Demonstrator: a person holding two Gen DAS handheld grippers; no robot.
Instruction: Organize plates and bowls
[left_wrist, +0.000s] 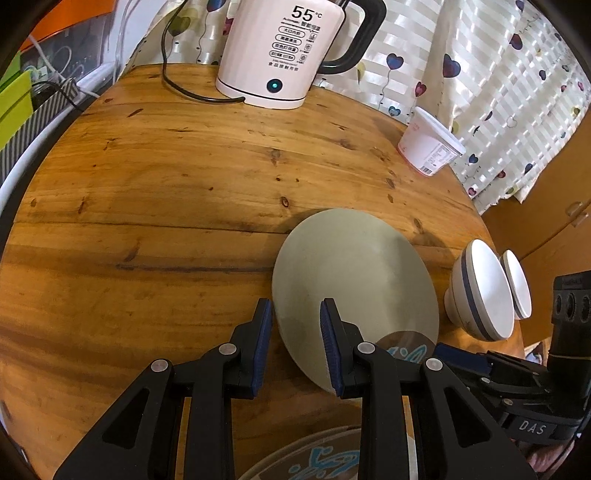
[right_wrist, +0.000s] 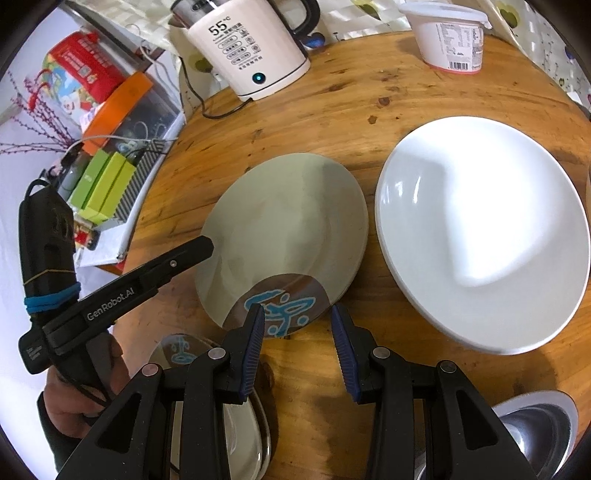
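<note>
Straddling the grey plate (left_wrist: 354, 273) rim — left gripper (left_wrist: 295, 343), jaws parted.

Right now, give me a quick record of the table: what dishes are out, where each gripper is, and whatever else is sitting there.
surface: round wooden table
dishes: grey-green plate with a small glass dish on its near edge; large white plate to its right; two white bowls
left gripper: open, astride the grey-green plate's edge
right gripper: open, at the glass dish
other: kettle reading 55; lidded tub

both the left gripper (left_wrist: 295, 347) and right gripper (right_wrist: 298, 354) gape wide, empty.
</note>
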